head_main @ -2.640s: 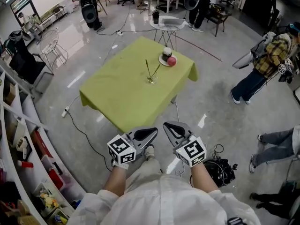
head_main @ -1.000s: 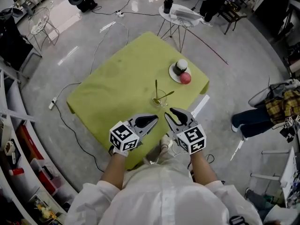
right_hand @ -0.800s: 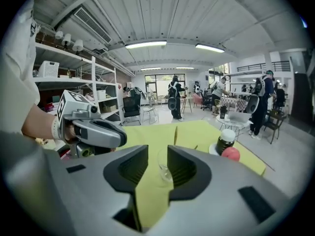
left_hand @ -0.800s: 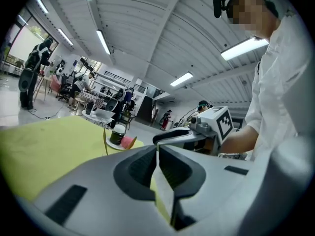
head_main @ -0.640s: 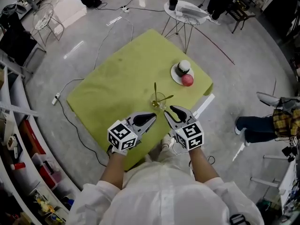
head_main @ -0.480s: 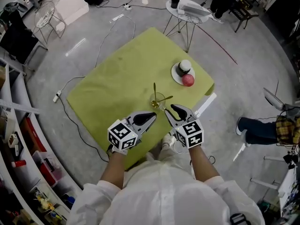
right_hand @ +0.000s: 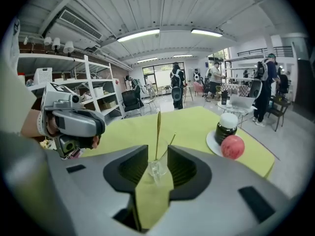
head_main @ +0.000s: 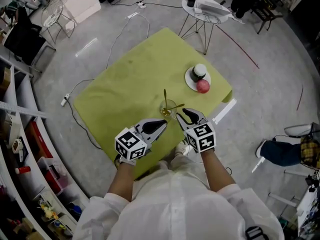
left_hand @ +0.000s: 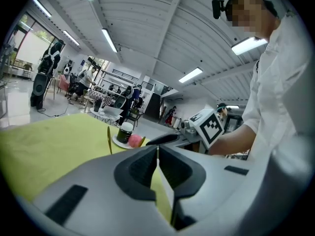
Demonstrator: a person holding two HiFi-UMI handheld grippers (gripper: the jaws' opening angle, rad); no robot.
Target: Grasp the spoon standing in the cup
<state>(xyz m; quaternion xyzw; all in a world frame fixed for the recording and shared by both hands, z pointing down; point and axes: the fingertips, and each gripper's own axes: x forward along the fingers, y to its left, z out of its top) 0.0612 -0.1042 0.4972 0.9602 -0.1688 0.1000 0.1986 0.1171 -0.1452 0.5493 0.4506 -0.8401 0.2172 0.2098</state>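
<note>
Right tool (head_main: 183,113) nearer, just-opened, spoon (head_main: 165,98) ahead

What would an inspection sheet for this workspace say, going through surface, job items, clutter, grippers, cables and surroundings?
Surface: table under a green cloth, the cloth lying flat.
Job's things: glass cup near the front edge, two slim gold handles standing in it.
Clutter: white plate carrying a dark jar and a red ball.
Grippers: left hand-held gripper shut, empty; right hand-held gripper open, jaws have just been opening, cup lined up in the gap, ungripped.
Cables: power strip and its cable on the floor left of the table.
Surroundings: shelving, round side table, a person's leg.
</note>
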